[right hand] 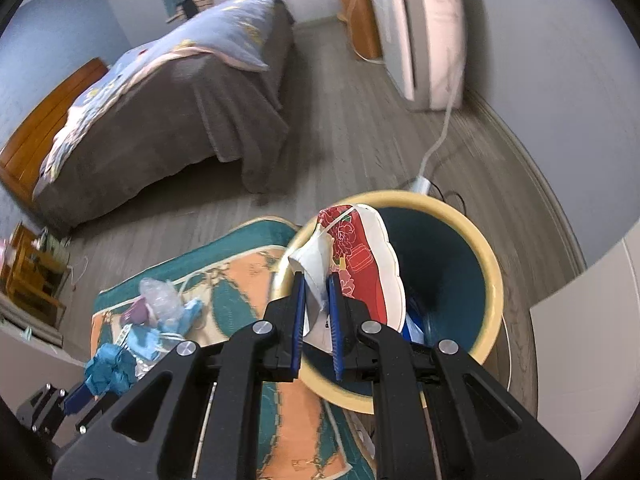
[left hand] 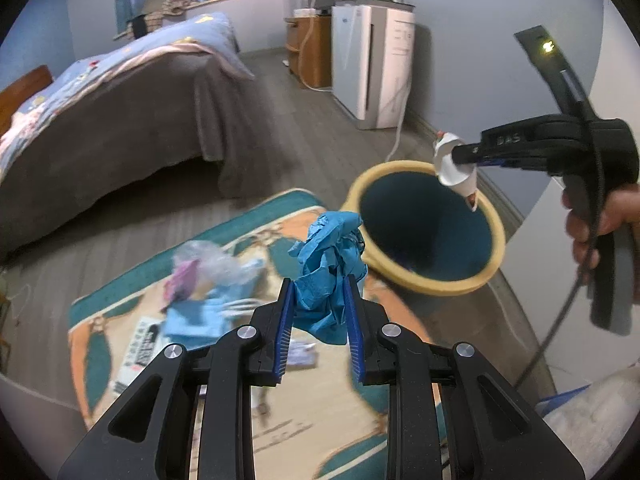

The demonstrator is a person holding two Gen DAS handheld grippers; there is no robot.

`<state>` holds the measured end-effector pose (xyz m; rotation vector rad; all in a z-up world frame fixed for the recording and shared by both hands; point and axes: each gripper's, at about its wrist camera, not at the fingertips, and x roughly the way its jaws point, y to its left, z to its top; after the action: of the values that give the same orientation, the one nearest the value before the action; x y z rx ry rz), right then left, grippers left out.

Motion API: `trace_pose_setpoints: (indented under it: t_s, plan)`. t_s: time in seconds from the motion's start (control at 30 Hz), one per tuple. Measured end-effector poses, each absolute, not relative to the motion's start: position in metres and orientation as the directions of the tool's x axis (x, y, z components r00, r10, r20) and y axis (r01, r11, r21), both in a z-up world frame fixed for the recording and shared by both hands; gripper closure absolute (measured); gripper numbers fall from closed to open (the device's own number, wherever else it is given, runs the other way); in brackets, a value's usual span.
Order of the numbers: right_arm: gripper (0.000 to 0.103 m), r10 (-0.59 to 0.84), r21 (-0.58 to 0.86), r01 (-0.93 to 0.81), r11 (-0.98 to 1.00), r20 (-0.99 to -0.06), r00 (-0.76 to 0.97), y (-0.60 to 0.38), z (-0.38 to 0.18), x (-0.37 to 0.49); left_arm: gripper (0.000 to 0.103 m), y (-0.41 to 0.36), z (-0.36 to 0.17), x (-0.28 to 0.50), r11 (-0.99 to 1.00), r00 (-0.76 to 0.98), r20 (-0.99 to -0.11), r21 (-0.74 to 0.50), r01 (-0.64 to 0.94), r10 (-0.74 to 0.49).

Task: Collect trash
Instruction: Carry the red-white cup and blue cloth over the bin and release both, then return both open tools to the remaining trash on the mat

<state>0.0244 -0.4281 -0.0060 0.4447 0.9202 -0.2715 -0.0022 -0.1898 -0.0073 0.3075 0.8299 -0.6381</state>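
Note:
My left gripper (left hand: 319, 292) is shut on a crumpled blue glove (left hand: 330, 268), held just left of the yellow-rimmed bin (left hand: 492, 216). In the left wrist view my right gripper (left hand: 454, 156) reaches over the bin's far rim with a white and red wrapper (left hand: 452, 168) in its jaws. In the right wrist view the right gripper (right hand: 316, 284) is shut on that white and red wrapper (right hand: 360, 264), which hangs over the bin (right hand: 476, 240). The blue glove (right hand: 108, 370) and the left gripper's tip show at the lower left there.
More litter (left hand: 208, 280) lies on the teal and orange rug (left hand: 100, 344): clear plastic, blue cloth, a printed paper. A bed (left hand: 120, 120) stands to the left, a white appliance (left hand: 376, 64) with a cable by the wall, a white cabinet (right hand: 592, 360) at right.

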Motion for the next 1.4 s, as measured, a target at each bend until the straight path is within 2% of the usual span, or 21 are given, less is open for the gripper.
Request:
trace_pose_setpoints:
  t_s: [0.33, 0.67, 0.8, 0.93, 1.0, 1.03, 1.07, 1.1, 1.2, 1.3, 1.33, 1.37, 1.4]
  plan:
    - [0.092, -0.058, 0.237, 0.486, 0.841, -0.854, 0.517, -0.458, -0.038, 0.022, 0.077, -0.253, -0.029, -0.009, 0.698, 0.432, -0.801, 0.026, 0.715, -0.413]
    - [0.092, -0.047, 0.265, 0.574, 0.775, -0.881, 0.470, -0.487, -0.063, 0.010, 0.077, -0.290, -0.052, 0.016, 0.701, 0.378, -0.839, -0.004, 0.713, -0.390]
    - [0.092, -0.044, 0.279, 0.560, 0.780, -0.868, 0.495, -0.484, -0.059, 0.012, 0.077, -0.301, -0.060, 0.027, 0.707, 0.376, -0.843, -0.008, 0.707, -0.385]
    - [0.092, -0.055, 0.304, 0.513, 0.802, -0.819, 0.571, -0.479, -0.043, 0.013, 0.076, -0.308, -0.050, 0.041, 0.719, 0.417, -0.810, -0.007, 0.695, -0.412]
    - [0.091, -0.065, 0.310, 0.501, 0.808, -0.798, 0.600, -0.478, -0.037, 0.013, 0.071, -0.309, -0.041, 0.048, 0.725, 0.445, -0.780, -0.016, 0.688, -0.440]
    - [0.091, -0.071, 0.310, 0.496, 0.811, -0.789, 0.610, -0.477, -0.035, 0.014, 0.062, -0.309, -0.039, 0.049, 0.726, 0.446, -0.776, -0.022, 0.688, -0.446]
    - [0.090, -0.076, 0.308, 0.494, 0.813, -0.786, 0.614, -0.476, -0.033, 0.014, 0.047, -0.310, -0.037, 0.051, 0.727, 0.447, -0.775, -0.022, 0.686, -0.446]
    - [0.087, -0.079, 0.306, 0.493, 0.814, -0.783, 0.617, -0.476, -0.032, 0.015, 0.041, -0.311, -0.036, 0.052, 0.730, 0.456, -0.774, -0.012, 0.683, -0.439]
    - [0.062, -0.083, 0.302, 0.492, 0.817, -0.782, 0.618, -0.475, -0.031, 0.016, 0.033, -0.309, -0.038, 0.051, 0.723, 0.465, -0.774, 0.013, 0.690, -0.430]
    - [0.048, -0.093, 0.281, 0.490, 0.825, -0.787, 0.609, -0.473, -0.031, 0.019, 0.023, -0.304, -0.042, 0.050, 0.726, 0.468, -0.778, 0.022, 0.687, -0.419]
    - [0.038, -0.091, 0.280, 0.486, 0.828, -0.788, 0.609, -0.472, -0.031, 0.020, 0.016, -0.301, -0.043, 0.049, 0.728, 0.463, -0.780, 0.016, 0.686, -0.420]
    - [0.032, -0.089, 0.281, 0.482, 0.830, -0.787, 0.611, -0.471, -0.030, 0.020, 0.010, -0.297, -0.044, 0.049, 0.731, 0.462, -0.780, 0.010, 0.683, -0.422]
    - [0.021, -0.088, 0.282, 0.479, 0.831, -0.784, 0.614, -0.470, -0.029, 0.021, 0.010, -0.293, -0.044, 0.047, 0.734, 0.465, -0.778, 0.007, 0.679, -0.423]
